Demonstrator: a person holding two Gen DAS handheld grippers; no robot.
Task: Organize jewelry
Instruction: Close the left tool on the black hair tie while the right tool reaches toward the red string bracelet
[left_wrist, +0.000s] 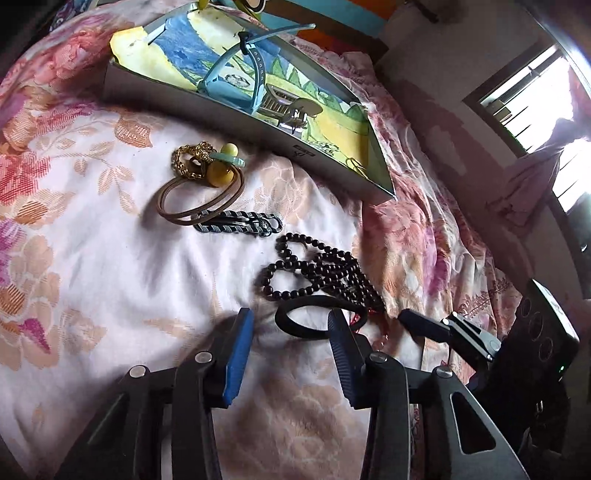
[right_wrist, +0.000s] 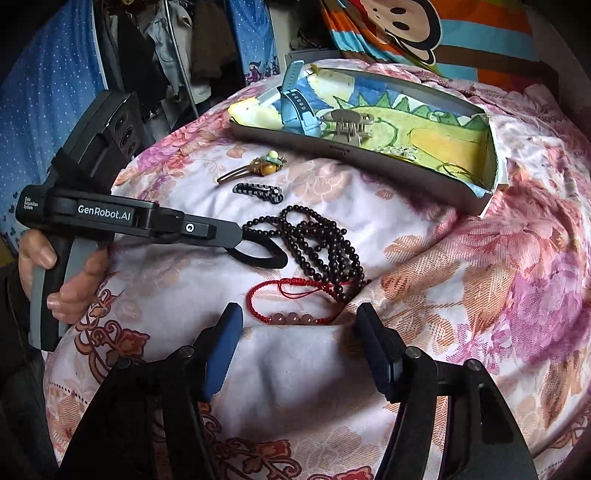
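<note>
Both grippers are hovering over jewelry on the floral bedspread (right_wrist: 480, 258).

The left gripper (left_wrist: 291, 328), released, is straddling one side of the black band (left_wrist: 310, 317). The right gripper (right_wrist: 299, 325), also released and grasping nothing, is framing the red cord bracelet (right_wrist: 291, 299) beside the dark bead necklace (right_wrist: 317, 240), with the tray (right_wrist: 369, 147) lying behind.

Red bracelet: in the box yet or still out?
Out. The red bracelet lies on the bedspread near the black beads, well short of the box.
</note>
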